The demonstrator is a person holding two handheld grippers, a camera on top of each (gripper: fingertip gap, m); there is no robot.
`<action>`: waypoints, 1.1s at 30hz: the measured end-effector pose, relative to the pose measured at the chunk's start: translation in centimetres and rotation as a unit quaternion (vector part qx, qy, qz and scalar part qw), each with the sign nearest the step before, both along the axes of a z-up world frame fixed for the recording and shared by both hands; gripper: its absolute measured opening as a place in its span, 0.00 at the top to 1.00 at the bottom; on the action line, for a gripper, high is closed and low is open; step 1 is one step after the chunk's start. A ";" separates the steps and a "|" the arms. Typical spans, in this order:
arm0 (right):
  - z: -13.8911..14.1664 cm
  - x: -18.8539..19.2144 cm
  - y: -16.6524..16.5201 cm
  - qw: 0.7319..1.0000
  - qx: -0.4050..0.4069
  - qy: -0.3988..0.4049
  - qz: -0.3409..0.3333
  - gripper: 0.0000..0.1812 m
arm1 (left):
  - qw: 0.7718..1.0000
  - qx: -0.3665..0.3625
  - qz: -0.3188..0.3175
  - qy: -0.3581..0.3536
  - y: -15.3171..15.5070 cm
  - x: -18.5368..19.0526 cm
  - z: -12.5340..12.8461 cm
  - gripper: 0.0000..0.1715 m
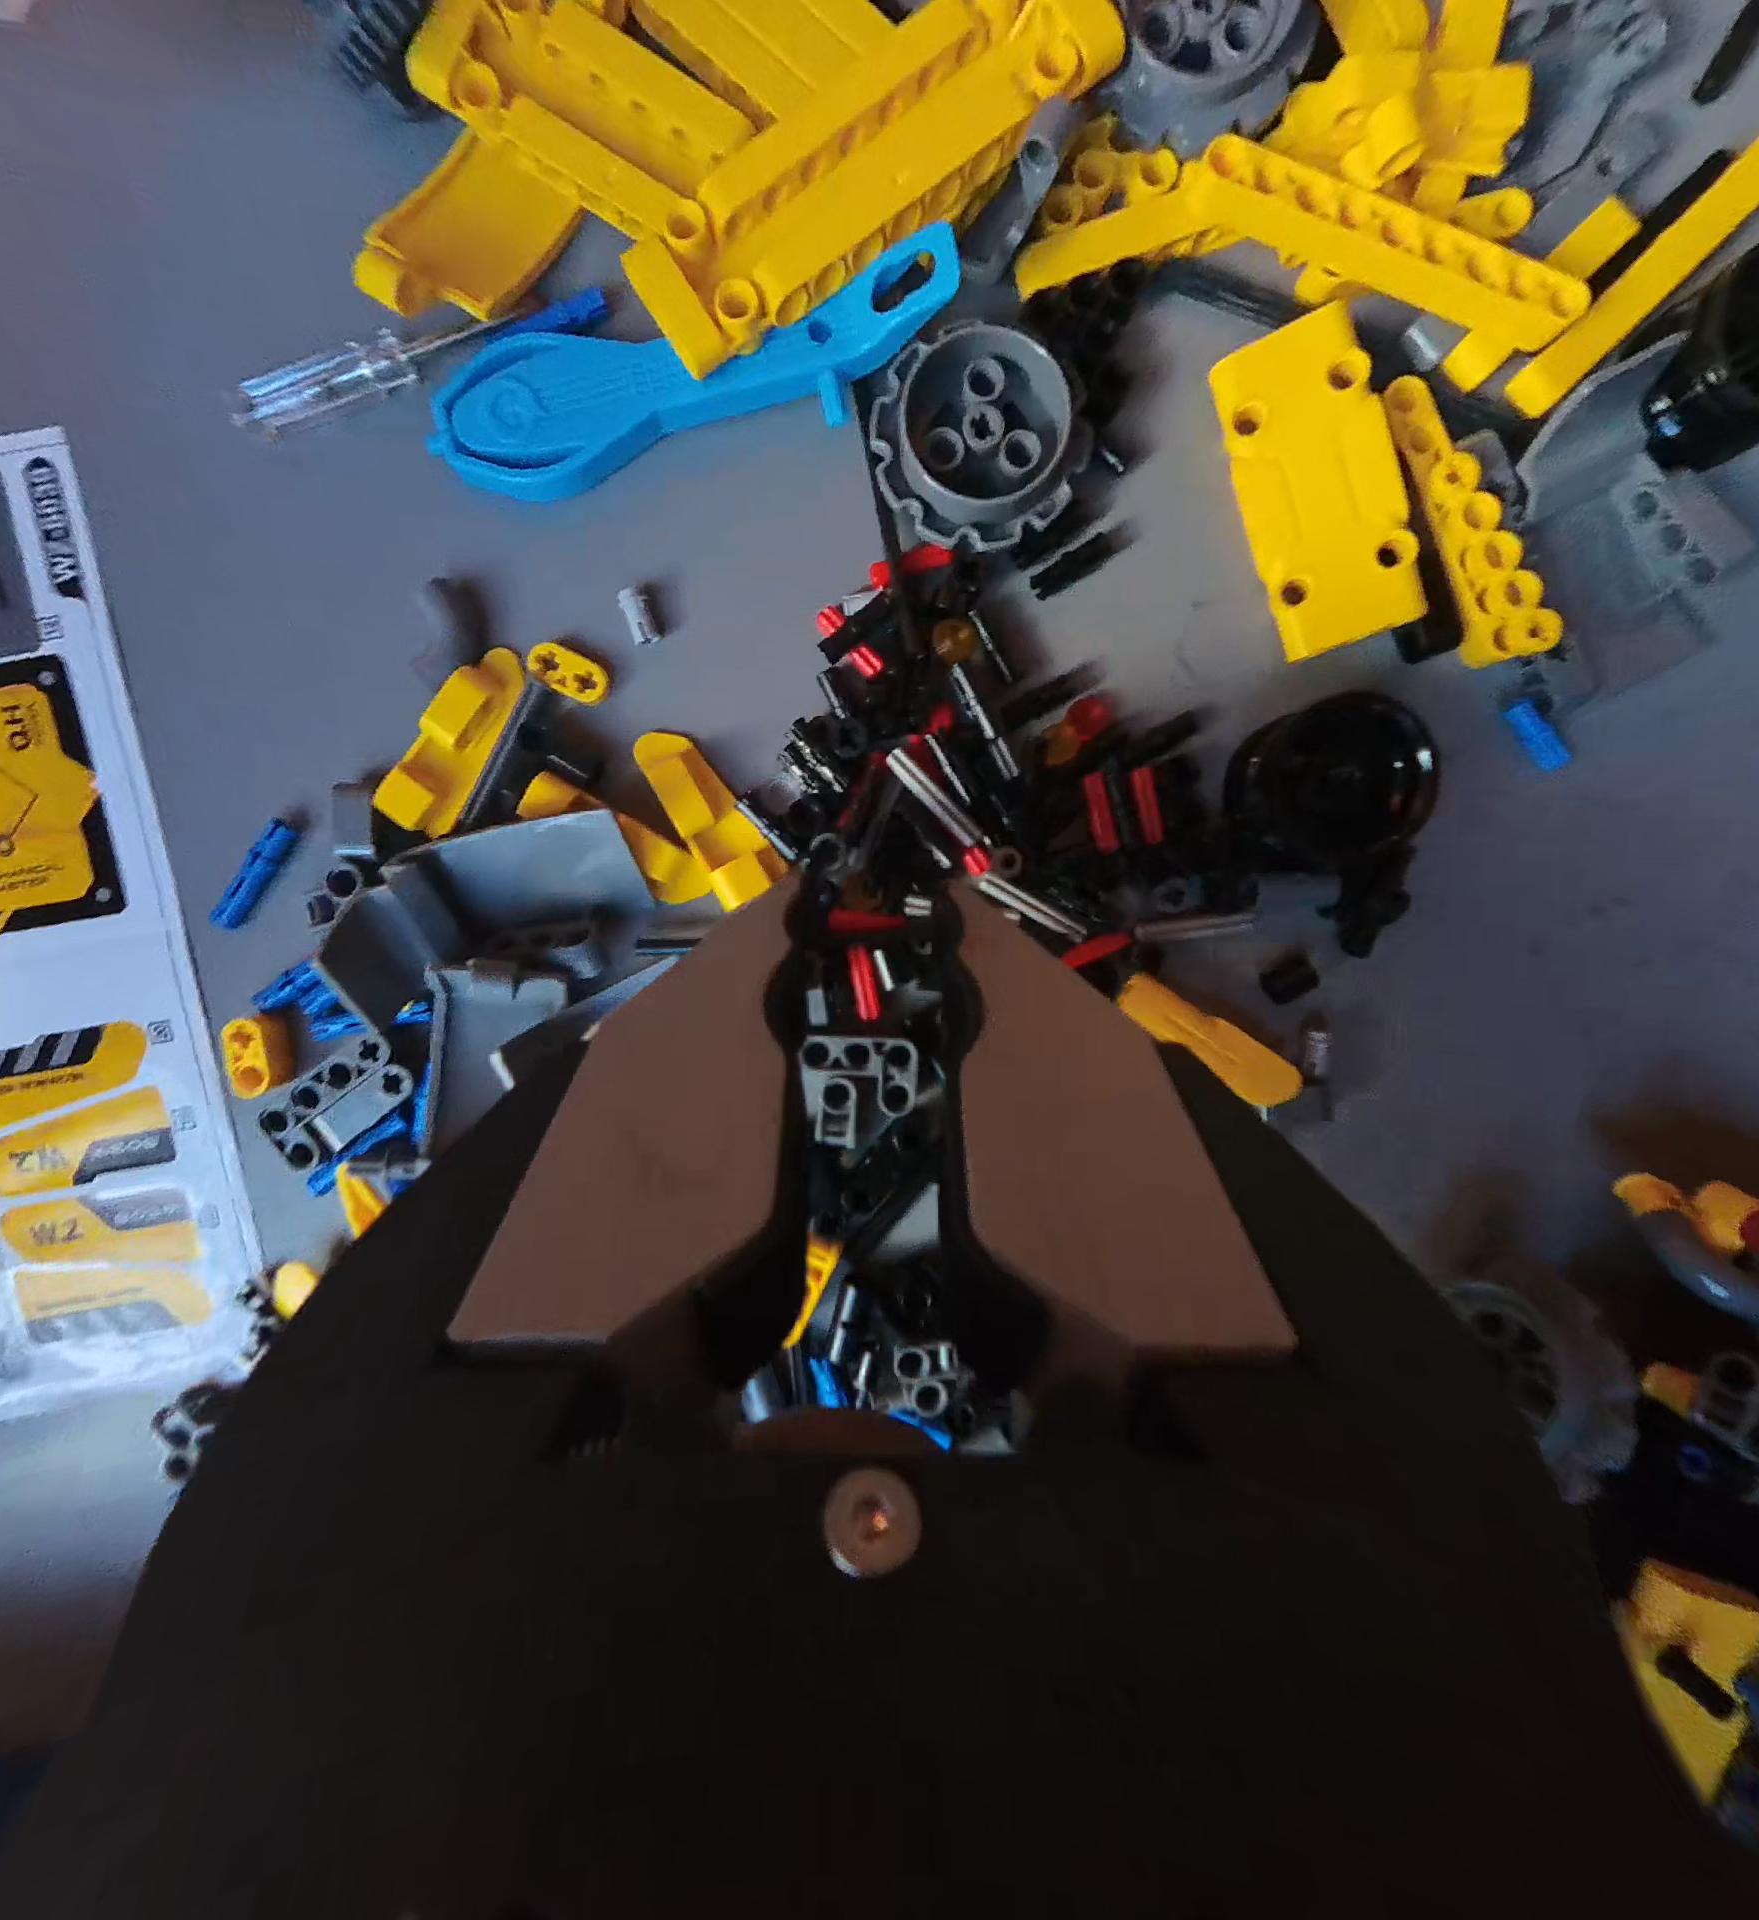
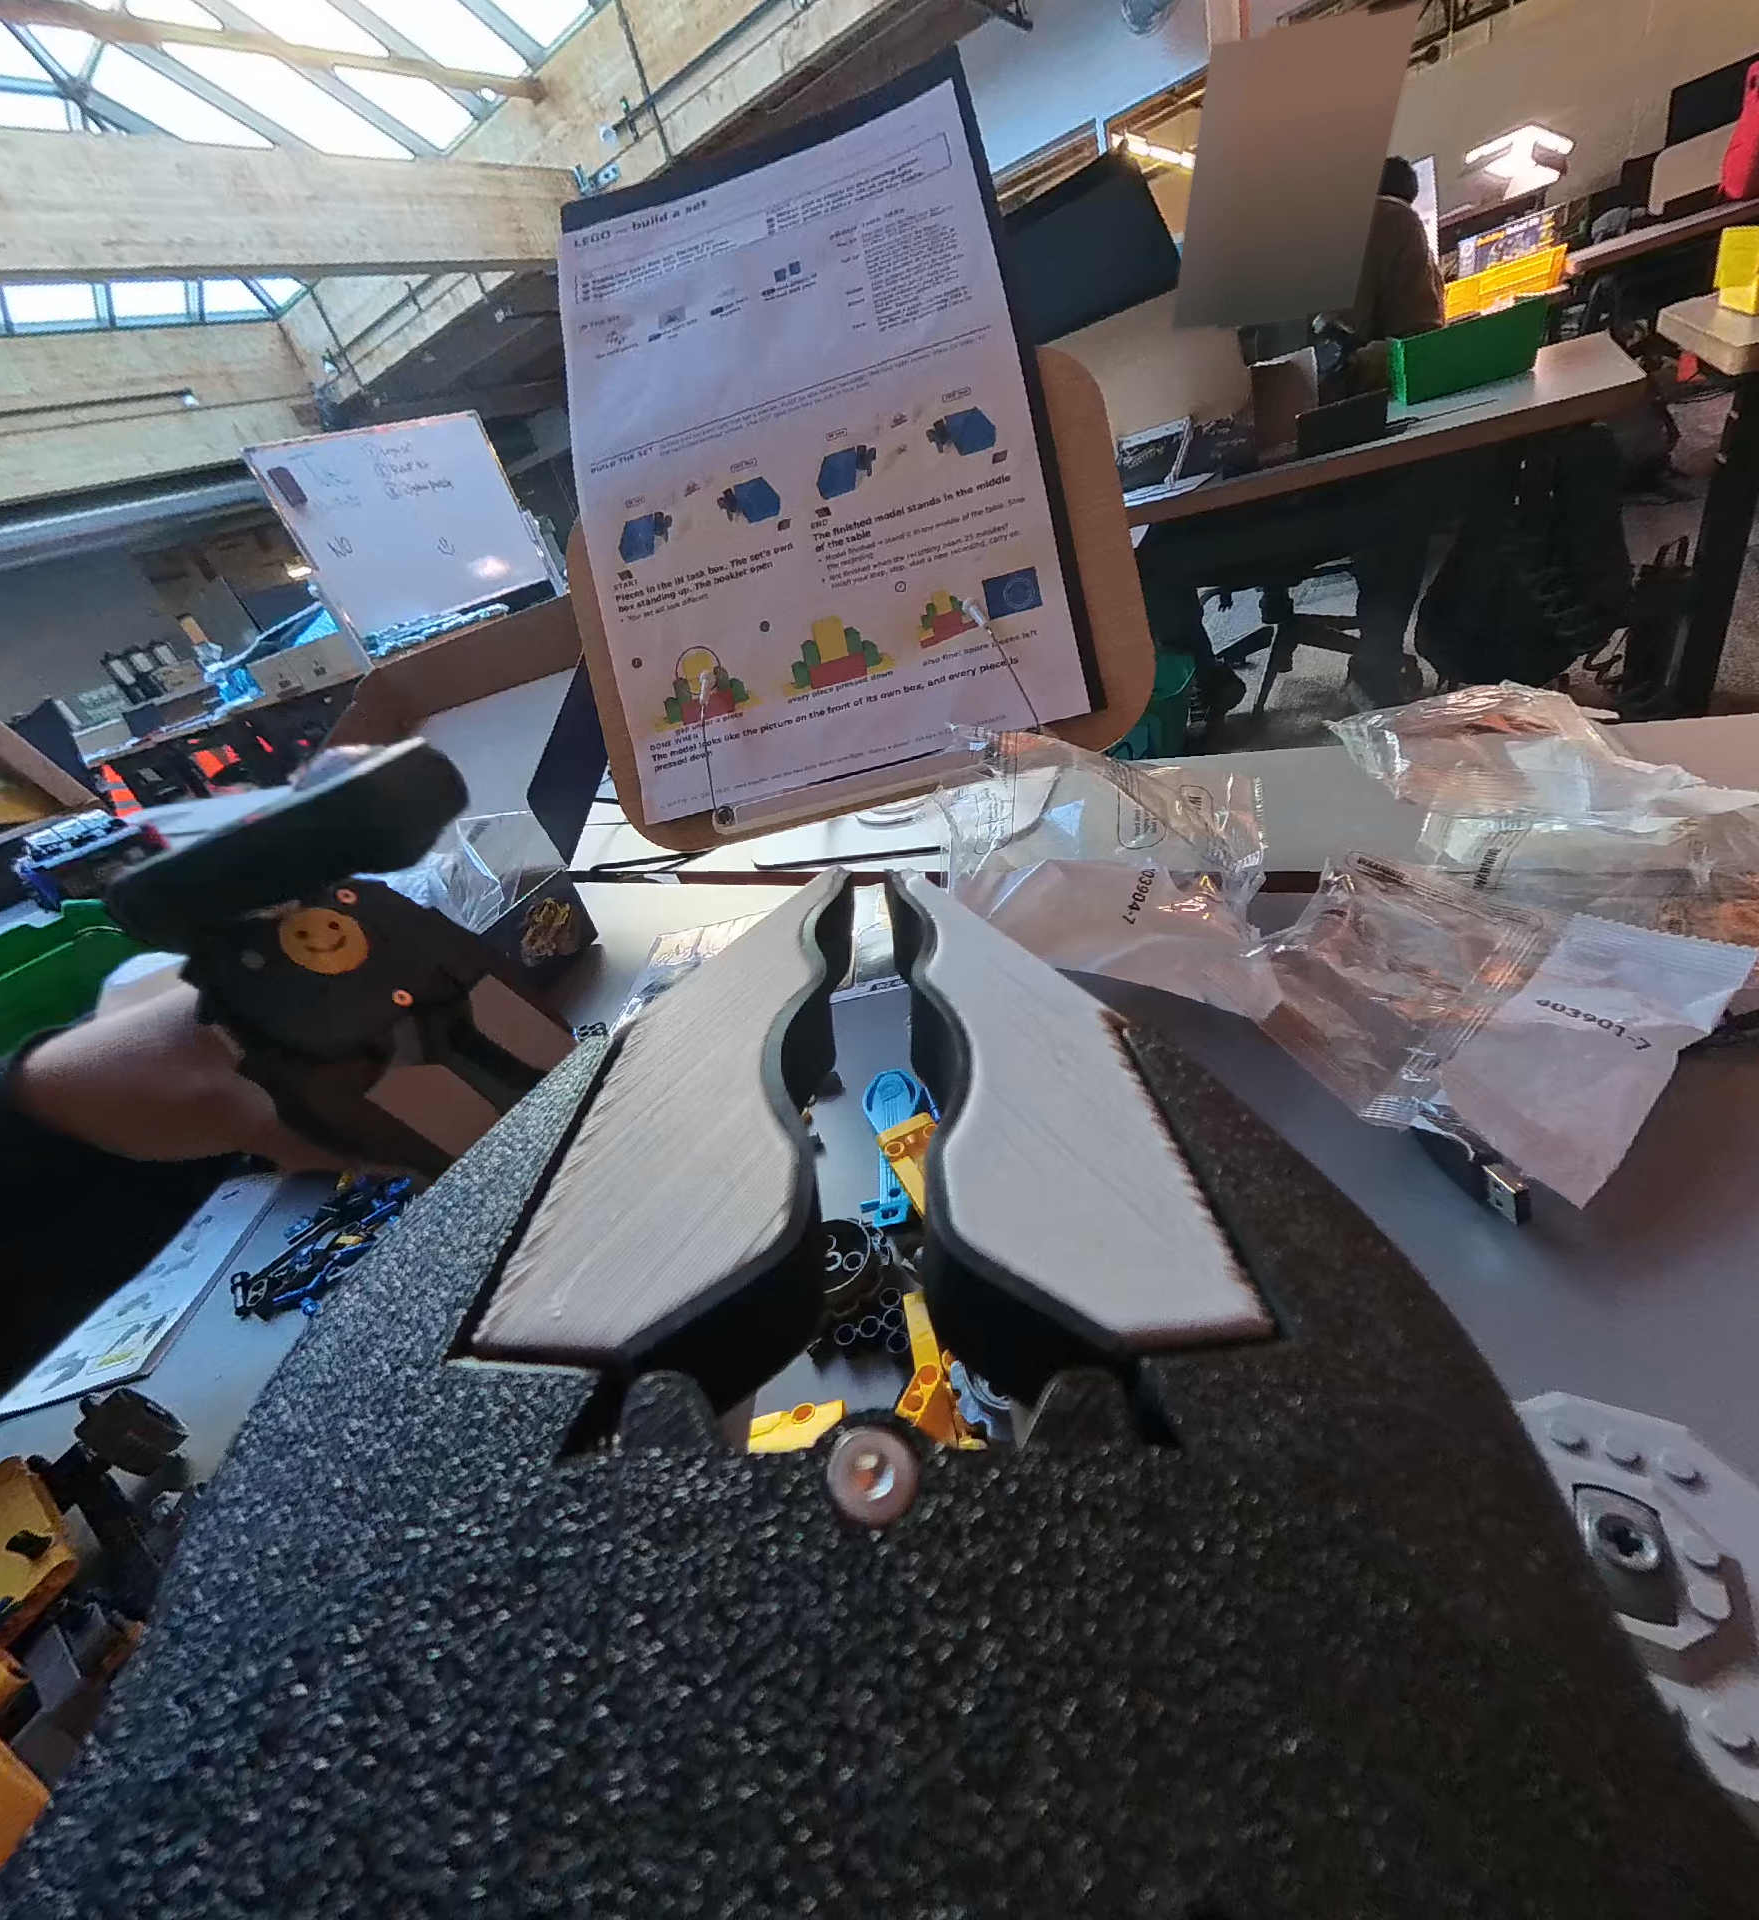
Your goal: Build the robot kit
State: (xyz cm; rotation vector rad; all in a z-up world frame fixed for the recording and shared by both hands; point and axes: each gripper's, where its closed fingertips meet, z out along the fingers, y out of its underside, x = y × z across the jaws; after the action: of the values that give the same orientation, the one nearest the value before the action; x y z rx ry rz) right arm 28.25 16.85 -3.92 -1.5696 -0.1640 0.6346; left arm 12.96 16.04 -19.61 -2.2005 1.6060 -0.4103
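Observation:
My left gripper (image 1: 877, 888) points down into a heap of small black and red pins (image 1: 968, 790) on the grey table (image 1: 231, 260). Its jaws stand a narrow gap apart, and the blur hides whether the tips touch a pin. A grey connector (image 1: 856, 1081) shows through the gap. My right gripper (image 2: 867, 883) is held higher, its jaws a narrow gap apart with nothing between them. Below it lie a blue separator tool (image 2: 890, 1117) and yellow pieces (image 2: 906, 1143). The left gripper's body (image 2: 314, 977) shows in the right wrist view, held by a hand.
Beyond the heap lie a blue separator tool (image 1: 646, 395), a grey wheel hub (image 1: 984, 431), yellow beams (image 1: 750, 135), a yellow panel (image 1: 1311, 488) and a black tyre (image 1: 1327, 779). A sticker sheet (image 1: 33, 831) lies left. An instruction sheet on a stand (image 2: 802, 436) and plastic bags (image 2: 1426, 914) are behind. There is about 20 cm between the tips of the two grippers. The grey connector (image 1: 856, 1081) is about 4 cm from my left fingertips and 25 cm from my right.

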 end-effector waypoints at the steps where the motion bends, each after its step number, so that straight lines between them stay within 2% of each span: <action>1: 0.1 0.0 0.0 1.000 0.001 0.001 0.000 0.97 | 1.000 -0.005 -0.007 -0.004 -0.2 0.2 -0.2 0.90; 4: 0.3 0.1 -0.1 1.000 0.004 0.004 -0.001 0.97 | 1.000 -0.014 -0.009 -0.017 -0.3 0.6 -0.3 0.91; 11: 0.5 0.2 -0.2 1.000 0.006 0.008 0.002 0.97 | 1.000 -0.010 -0.004 0.000 0.1 -0.5 -0.4 0.93; 16: 0.5 0.1 -0.2 1.000 0.006 0.008 0.003 0.97 | 0.999 -0.023 -0.022 -0.033 -0.6 0.3 0.6 0.92; 24: 0.5 0.1 -0.2 1.000 0.006 0.012 0.004 0.97 | 0.999 -0.010 -0.034 -0.022 -0.7 0.5 -0.1 0.92; 28: 0.5 0.1 -0.3 1.000 0.006 0.014 0.005 0.97 | 0.999 0.007 -0.038 0.008 -0.3 -0.4 -0.8 0.91; 33: 0.6 0.1 -0.3 1.000 0.007 0.015 0.006 0.97 | 0.999 0.000 -0.049 -0.002 -0.7 0.0 -0.7 0.91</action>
State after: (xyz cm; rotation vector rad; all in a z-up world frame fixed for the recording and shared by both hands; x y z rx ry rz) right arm 28.33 16.54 -3.36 -1.5462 -0.1556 0.6637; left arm 12.96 15.30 -20.28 -2.1254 1.7161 -0.4426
